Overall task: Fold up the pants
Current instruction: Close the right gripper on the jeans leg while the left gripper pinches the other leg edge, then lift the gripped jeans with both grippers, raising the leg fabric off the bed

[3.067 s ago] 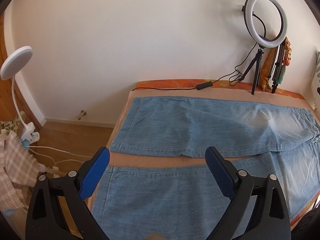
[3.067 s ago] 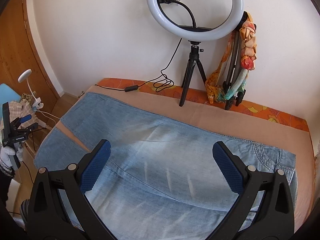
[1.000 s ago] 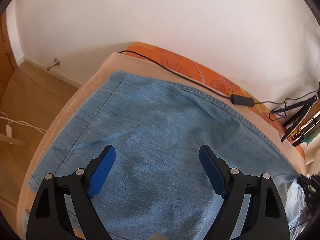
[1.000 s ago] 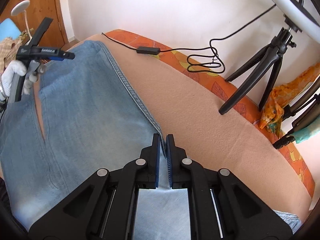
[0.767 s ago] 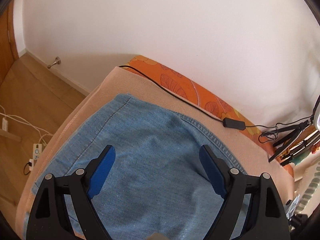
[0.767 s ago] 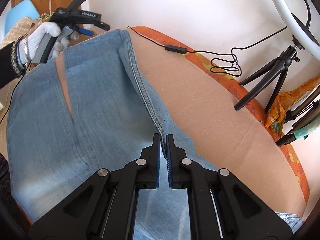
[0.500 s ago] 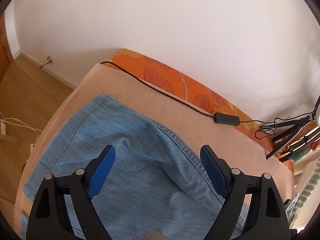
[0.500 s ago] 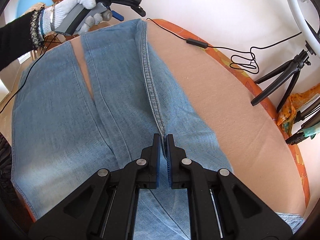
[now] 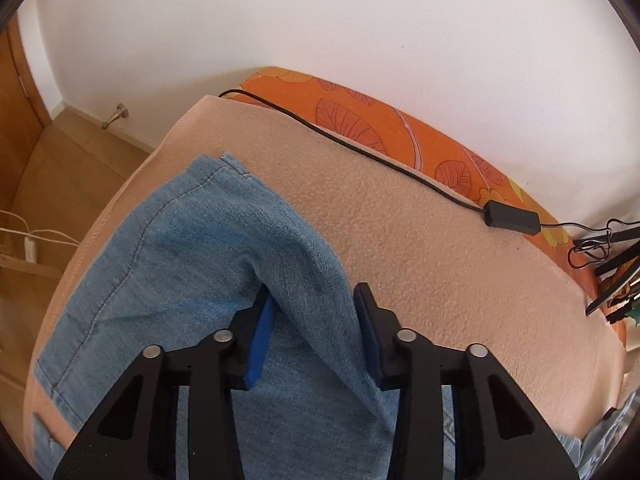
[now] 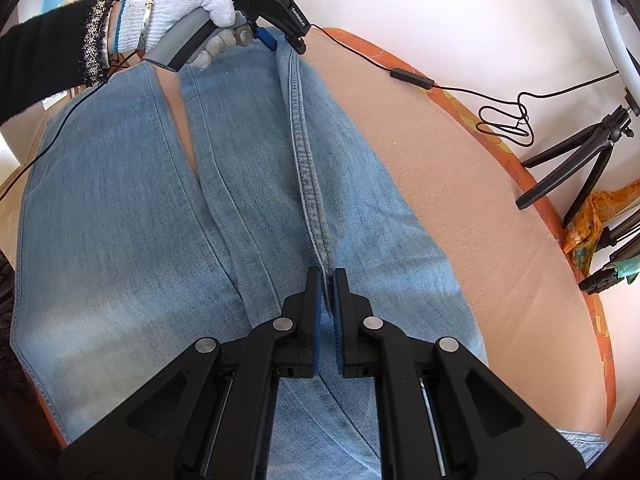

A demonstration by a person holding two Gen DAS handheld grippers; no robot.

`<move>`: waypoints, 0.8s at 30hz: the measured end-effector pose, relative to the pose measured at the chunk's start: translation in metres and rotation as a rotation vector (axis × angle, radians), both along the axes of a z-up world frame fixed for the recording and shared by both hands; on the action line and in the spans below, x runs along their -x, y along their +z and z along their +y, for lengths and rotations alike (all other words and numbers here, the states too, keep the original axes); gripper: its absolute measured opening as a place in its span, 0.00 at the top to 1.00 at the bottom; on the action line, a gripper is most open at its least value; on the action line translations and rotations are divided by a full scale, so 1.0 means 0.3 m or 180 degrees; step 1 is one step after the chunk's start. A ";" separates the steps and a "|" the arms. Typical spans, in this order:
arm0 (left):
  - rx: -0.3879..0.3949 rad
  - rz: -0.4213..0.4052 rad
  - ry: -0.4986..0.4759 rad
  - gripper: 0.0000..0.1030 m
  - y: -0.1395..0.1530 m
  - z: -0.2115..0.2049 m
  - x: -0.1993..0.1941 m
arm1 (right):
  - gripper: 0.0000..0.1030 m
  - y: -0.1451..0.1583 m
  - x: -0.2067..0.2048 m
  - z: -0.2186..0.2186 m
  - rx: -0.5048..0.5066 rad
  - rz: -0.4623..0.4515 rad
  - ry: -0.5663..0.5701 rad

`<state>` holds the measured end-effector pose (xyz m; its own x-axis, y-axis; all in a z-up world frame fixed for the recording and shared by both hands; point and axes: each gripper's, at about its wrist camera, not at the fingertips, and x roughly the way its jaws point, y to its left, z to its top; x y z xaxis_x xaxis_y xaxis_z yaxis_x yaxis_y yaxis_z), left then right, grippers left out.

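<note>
Light blue denim pants [image 10: 248, 200] lie lengthwise on a beige blanket [image 10: 460, 184]. My right gripper [image 10: 327, 280] is shut on the outer side seam of the far leg near the thigh and lifts it. My left gripper [image 9: 310, 300] sits near the hem end of the same leg [image 9: 200, 240]; a raised fold of denim runs between its narrowed jaws, which appear to clamp it. In the right wrist view the left gripper [image 10: 280, 40] shows at the far end, held by a white-gloved hand [image 10: 180, 4].
A black cable with an inline switch [image 9: 510, 216] runs along the orange leaf-print bed edge [image 9: 380, 124] by the white wall. A tripod [image 10: 572, 160] and ring light stand at the right. Wooden floor [image 9: 48, 184] and cords lie beyond the bed's left end.
My left gripper's jaws have gone from wide open to closed in on a fold of the far leg. My right gripper stayed shut on the seam and pulled the leg edge away from the wall.
</note>
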<state>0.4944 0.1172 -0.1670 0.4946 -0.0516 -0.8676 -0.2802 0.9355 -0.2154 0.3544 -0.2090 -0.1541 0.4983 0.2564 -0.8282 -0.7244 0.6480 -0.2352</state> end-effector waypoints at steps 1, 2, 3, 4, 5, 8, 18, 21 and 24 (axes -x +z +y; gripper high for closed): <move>0.0121 -0.0074 -0.0007 0.84 0.000 0.016 0.011 | 0.93 0.002 -0.005 -0.002 -0.0012 -0.0003 -0.0019; 0.0173 -0.0143 -0.0020 0.85 0.002 0.028 0.021 | 0.94 0.005 -0.010 -0.004 -0.0028 0.0000 -0.0039; 0.0170 -0.0207 -0.0032 0.90 0.008 0.034 0.028 | 0.94 0.009 -0.017 -0.007 -0.0050 0.0007 -0.0066; 0.0177 -0.0278 -0.0051 0.91 0.015 0.040 0.038 | 0.94 0.016 -0.026 -0.012 -0.0076 0.0008 -0.0107; 0.0216 -0.0338 -0.0069 0.92 0.022 0.049 0.050 | 0.95 0.027 -0.034 -0.015 -0.0098 -0.0005 -0.0157; 0.0347 -0.0430 -0.0067 0.93 0.056 0.070 0.081 | 0.96 0.084 -0.050 -0.025 -0.0157 -0.0102 -0.0302; 0.0222 -0.0815 -0.0221 0.93 0.273 0.080 0.292 | 0.96 0.329 0.046 -0.037 -0.0329 -0.0338 -0.0529; 0.0285 -0.0912 -0.0230 0.93 0.329 0.096 0.381 | 0.96 0.374 0.135 -0.021 -0.0279 -0.0424 -0.0482; 0.0399 -0.0961 -0.0223 0.93 0.364 0.116 0.463 | 0.96 0.404 0.223 -0.016 -0.0305 -0.0436 -0.0471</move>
